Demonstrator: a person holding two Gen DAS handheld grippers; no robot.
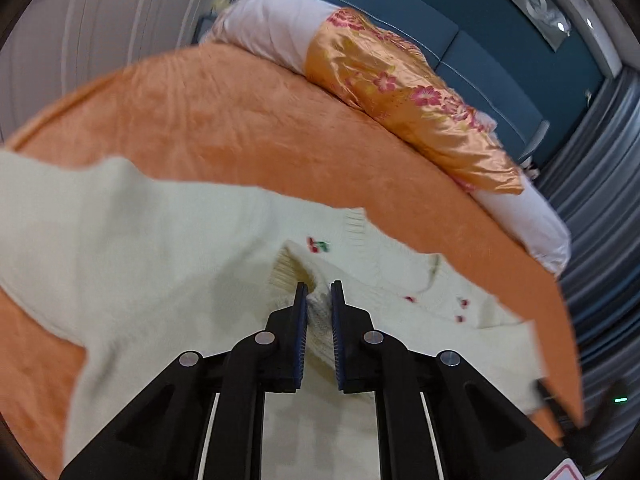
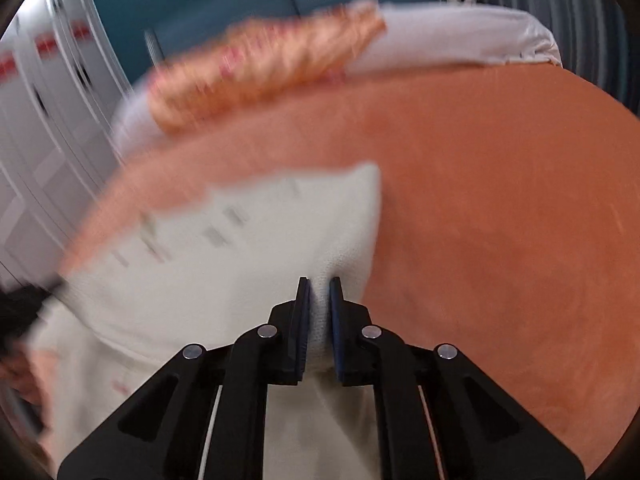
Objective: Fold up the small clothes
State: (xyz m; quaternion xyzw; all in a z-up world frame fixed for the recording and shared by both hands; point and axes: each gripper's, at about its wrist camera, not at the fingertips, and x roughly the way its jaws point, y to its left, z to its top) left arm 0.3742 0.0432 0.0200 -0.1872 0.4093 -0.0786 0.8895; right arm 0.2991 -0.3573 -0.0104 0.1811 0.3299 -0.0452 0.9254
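A small cream knit sweater (image 1: 168, 248) with little red cherry motifs lies on an orange bedspread (image 1: 224, 120). My left gripper (image 1: 319, 290) is shut on a bunched fold of the sweater beside its ribbed edge. In the right wrist view the sweater (image 2: 248, 248) is blurred and lifted. My right gripper (image 2: 319, 286) is shut on the knit near its right edge. The other gripper shows as a dark shape at the far left of the right wrist view (image 2: 20, 312) and at the lower right of the left wrist view (image 1: 560, 404).
An orange floral satin pillow (image 1: 408, 92) lies on white pillows (image 1: 272, 28) at the head of the bed. Behind is a teal headboard (image 1: 480, 48). White cupboard doors (image 2: 36, 128) stand at the left, grey striped curtains (image 1: 600, 208) at the right.
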